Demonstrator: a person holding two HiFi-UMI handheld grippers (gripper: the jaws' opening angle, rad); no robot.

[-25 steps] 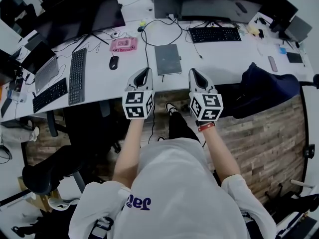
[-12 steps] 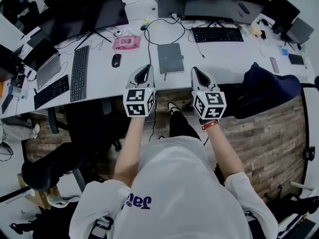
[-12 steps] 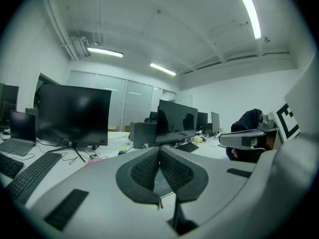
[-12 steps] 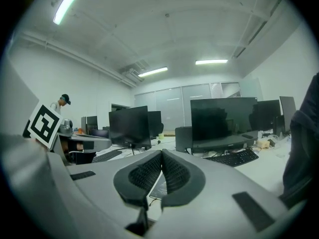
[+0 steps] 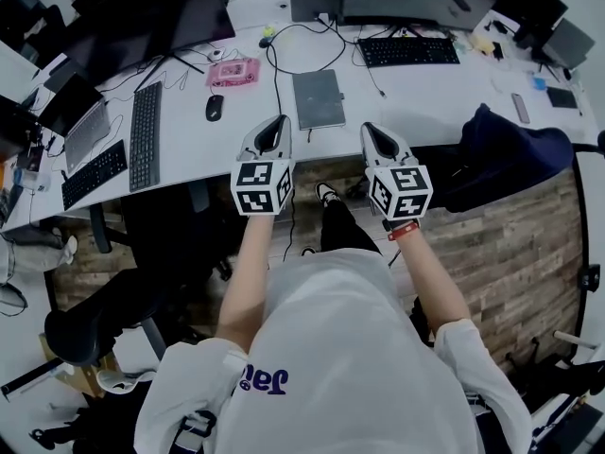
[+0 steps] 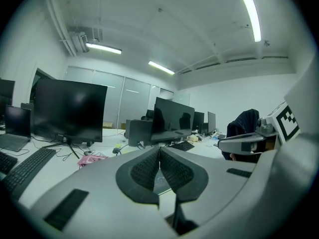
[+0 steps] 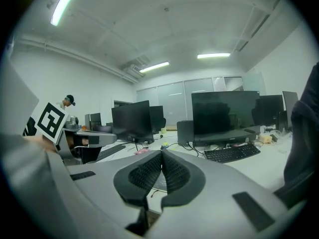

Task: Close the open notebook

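A grey notebook (image 5: 318, 99) lies flat on the white desk (image 5: 425, 93) with its cover down, just beyond the gap between my two grippers. My left gripper (image 5: 280, 121) hovers at the desk's near edge, to the left of the notebook and short of it. Its jaws are shut with nothing between the pads (image 6: 147, 171). My right gripper (image 5: 367, 129) is level with it, to the right of the notebook, also shut and empty. In the right gripper view the pads (image 7: 174, 172) meet at the tips.
A black mouse (image 5: 214, 108), a pink object (image 5: 233, 71) and a keyboard (image 5: 144, 135) lie left of the notebook. Another keyboard (image 5: 408, 51) and cables lie behind it, with monitors (image 5: 151, 12) at the back. A dark jacket (image 5: 506, 154) hangs at the right and an office chair (image 5: 104, 320) stands below left.
The head view has shifted a little, so the desk sits slightly higher in the picture. Both grippers stay shut and side by side at the desk edge.
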